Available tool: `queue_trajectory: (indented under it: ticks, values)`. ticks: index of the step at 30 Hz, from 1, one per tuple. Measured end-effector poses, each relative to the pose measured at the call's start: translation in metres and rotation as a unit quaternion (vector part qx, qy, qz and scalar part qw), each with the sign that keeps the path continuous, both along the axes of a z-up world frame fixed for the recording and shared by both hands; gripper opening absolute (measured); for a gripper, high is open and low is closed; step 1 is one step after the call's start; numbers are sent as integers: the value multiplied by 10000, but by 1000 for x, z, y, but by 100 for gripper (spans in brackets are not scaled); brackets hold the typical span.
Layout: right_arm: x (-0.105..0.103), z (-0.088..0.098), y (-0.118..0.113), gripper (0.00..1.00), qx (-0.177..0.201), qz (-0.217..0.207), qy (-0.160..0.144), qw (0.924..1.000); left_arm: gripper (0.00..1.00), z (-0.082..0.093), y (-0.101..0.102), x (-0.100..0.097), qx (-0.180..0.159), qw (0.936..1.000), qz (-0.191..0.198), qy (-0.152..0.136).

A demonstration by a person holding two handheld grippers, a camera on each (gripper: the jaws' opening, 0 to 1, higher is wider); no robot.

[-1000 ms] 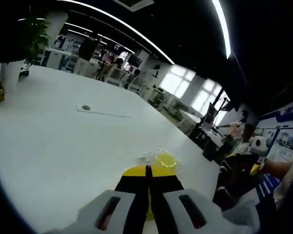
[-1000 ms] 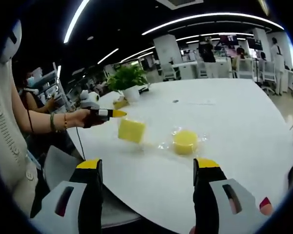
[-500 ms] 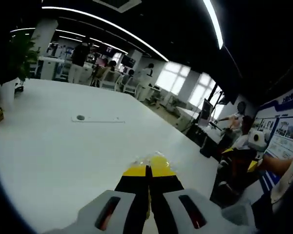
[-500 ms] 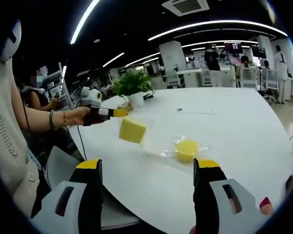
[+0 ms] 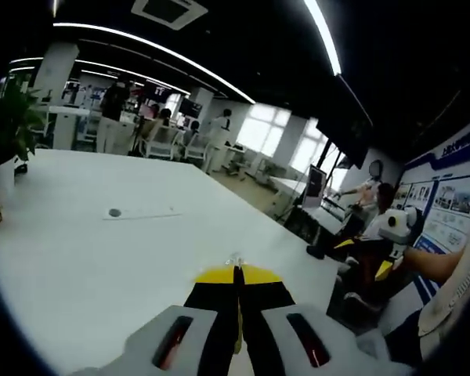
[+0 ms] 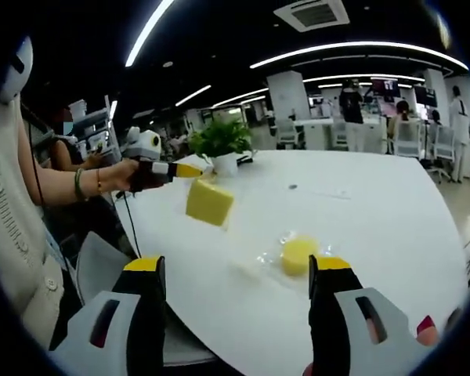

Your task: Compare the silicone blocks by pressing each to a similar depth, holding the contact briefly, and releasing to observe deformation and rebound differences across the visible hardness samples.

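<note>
In the right gripper view a square yellow silicone block [image 6: 210, 202] hangs in the air above the white table [image 6: 376, 227]. My left gripper [image 6: 184, 170], held in a hand at the left, is shut on the block's upper corner. A round yellow block [image 6: 298, 254] lies on clear plastic wrap on the table, just beyond my right gripper [image 6: 236, 265], whose jaws stand wide open with nothing between them. In the left gripper view the left gripper [image 5: 236, 272] has its yellow-tipped jaws closed together, with a sliver of yellow between them lower down.
A potted plant [image 6: 225, 141] stands at the table's far side, and shows again as the plant [image 5: 4, 125] at the left. A thin flat strip [image 5: 141, 213] lies on the table. Seated people and desks [image 5: 368, 211] line the room. The table's near edge [image 6: 219, 321] runs below.
The square block has risen higher off the table with the left gripper. Both cameras have lifted; the round block has dropped behind the jaw tips in the left gripper view.
</note>
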State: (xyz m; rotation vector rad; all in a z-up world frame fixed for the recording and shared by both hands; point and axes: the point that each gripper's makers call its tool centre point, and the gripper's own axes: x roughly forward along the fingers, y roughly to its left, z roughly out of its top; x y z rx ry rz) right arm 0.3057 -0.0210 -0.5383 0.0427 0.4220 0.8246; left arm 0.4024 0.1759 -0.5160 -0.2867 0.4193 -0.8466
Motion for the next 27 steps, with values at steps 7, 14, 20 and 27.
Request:
queue_trajectory:
  ticks: [7,14,20,27]
  values:
    - [14,13,1,70,-171,202,-187,9995,0,13,-11,-6,58,9996,-217,-141]
    - [31,22,8,70,-441,498,-301,9973,0,22,-20,-6,64,9991,-362,-206]
    - [47,31,18,71,-553,693,-424,9952,0,26,-26,-5,124,9983,-502,-255]
    - [57,33,37,72,-734,1049,-464,9907,0,29,-34,-7,196,9970,-687,-282]
